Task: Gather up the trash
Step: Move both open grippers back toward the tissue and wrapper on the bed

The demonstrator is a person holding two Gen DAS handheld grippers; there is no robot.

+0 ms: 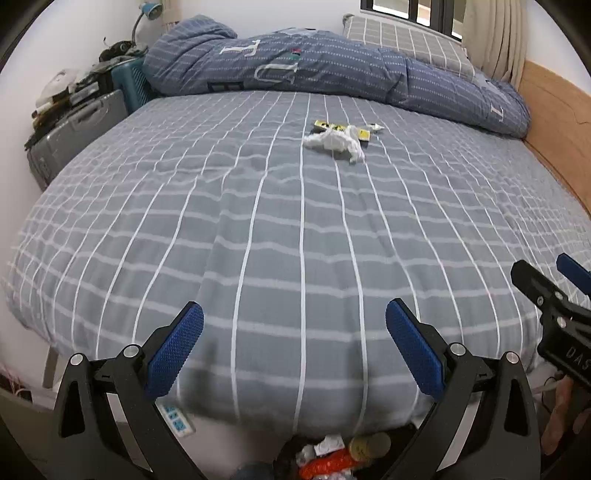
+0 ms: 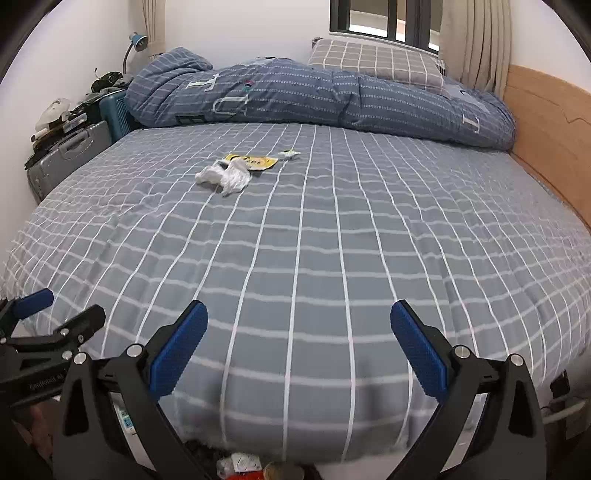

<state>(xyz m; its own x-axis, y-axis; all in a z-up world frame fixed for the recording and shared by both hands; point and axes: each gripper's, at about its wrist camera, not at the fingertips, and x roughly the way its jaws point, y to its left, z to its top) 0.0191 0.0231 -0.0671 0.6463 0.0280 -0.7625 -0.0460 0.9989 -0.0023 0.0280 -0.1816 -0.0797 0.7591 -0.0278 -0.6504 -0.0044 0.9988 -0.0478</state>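
**Risks on the reach to the trash**

Both our left gripper [image 1: 294, 345] and right gripper [image 2: 299, 345] are spread apart, empty. The crumpled tissue [image 1: 336, 143] overlaps the yellow wrapper [image 1: 334, 129] mid-bed [image 1: 258, 229]; a careless pinch may snag the sheet.

– What sort of room is this?
– A bedroom in a home. A wide bed [image 2: 295, 258] in a grey checked sheet fills it, with a rumpled blue duvet [image 2: 314, 99] and checked pillow [image 2: 373, 61] by a wooden headboard [image 2: 546, 122].
– Anything else?
– A curtained window [image 2: 384, 18], a desk lamp [image 2: 135, 46], and a grey suitcase [image 2: 70, 151] beside the bed.
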